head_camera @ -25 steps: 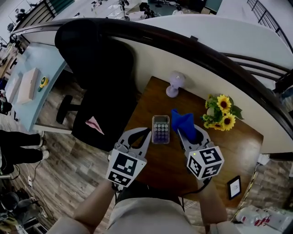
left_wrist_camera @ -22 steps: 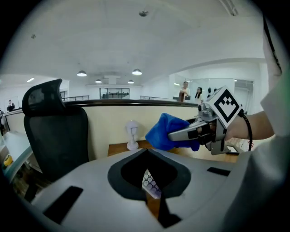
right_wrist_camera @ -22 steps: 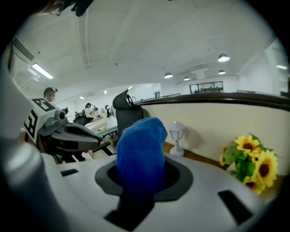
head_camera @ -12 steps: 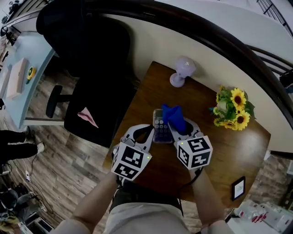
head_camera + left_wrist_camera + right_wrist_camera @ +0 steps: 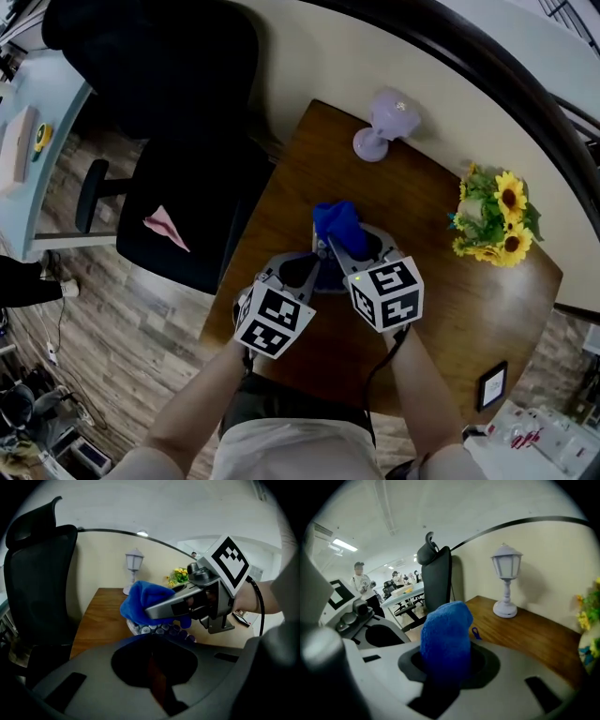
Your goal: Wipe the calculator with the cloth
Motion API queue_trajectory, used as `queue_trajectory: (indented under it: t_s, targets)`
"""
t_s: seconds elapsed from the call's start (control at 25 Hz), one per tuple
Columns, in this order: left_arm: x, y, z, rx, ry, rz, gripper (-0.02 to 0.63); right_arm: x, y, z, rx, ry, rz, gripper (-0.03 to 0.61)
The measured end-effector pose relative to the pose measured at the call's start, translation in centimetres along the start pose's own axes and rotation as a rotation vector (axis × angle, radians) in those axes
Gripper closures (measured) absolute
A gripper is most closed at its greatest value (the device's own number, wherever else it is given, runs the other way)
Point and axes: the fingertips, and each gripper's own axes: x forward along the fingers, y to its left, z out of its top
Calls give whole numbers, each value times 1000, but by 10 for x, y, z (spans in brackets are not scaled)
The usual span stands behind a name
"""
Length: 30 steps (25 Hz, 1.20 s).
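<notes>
Showing the wiping step at frame centre: the right gripper (image 5: 349,246), clamped on the blue cloth (image 5: 339,225), sets it over the calculator (image 5: 161,630), while the left gripper (image 5: 305,270), jaws seemingly closed and empty, sits at its near edge; next should come a sweep across the keys.

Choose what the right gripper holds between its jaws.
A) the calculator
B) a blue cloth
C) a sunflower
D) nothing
B: in the right gripper view the blue cloth stands up from between the jaws of the right gripper, which are closed on it.
</notes>
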Motion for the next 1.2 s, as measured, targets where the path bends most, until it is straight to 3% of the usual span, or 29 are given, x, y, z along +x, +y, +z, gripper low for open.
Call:
queue_trajectory:
  t_s: [0.16,0.32,0.44,0.8,1.0,1.2]
  targets:
    - [9,0,-6,-36,-7,-36,608,10,6,-1,-103,43,27,454]
    - [9,3,-7,-112,-34,-72,607,11,6,-3,-134,67,25,454]
    - [9,3,-6,-152,-28,-85,607,7,-1,-7,-122,82,3,455]
    - [11,3,-4,-135,-24,-68,609,-18,-42,-22,-43,101,-98,457]
    - [14,2,-2,-116,-20,-74,611,-36,-74,-32,-74,152,-230,459]
    - [12,3,-3,-140,-49,-79,611,-52,-66,-19,-10,67,-172,459]
